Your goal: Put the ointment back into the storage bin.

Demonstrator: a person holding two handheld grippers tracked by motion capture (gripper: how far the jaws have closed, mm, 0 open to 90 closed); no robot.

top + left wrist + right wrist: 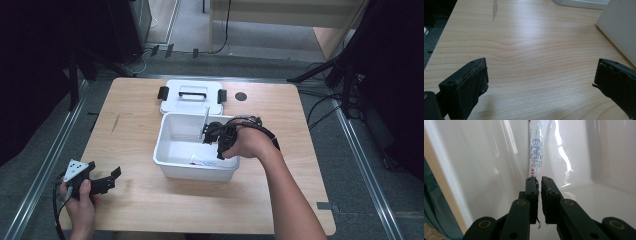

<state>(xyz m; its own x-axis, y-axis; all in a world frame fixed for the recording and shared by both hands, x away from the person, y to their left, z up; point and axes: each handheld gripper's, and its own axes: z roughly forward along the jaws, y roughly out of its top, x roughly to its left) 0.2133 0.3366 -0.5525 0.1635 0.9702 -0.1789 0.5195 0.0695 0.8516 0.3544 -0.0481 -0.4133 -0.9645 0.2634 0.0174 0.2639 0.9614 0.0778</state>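
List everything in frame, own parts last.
storage bin: 1, white, open, centre of the table
bin lid: 1, white with black clips and handle, flat on the table behind the bin
tube: 1, white with blue and red print, inside the bin, its end pinched in the right tongs
packet: 1, white with a red end, on the bin floor at the near wall
table: 1, light wood
left tongs: black, open, holding nothing, above the table's near left corner
right tongs: black, shut on the tube's end, inside the bin

Bin [165,150] mid-table [150,210], lid [192,100] behind it, tube [202,160] inside, right gripper [207,132] in bin, left gripper [112,177] front-left.
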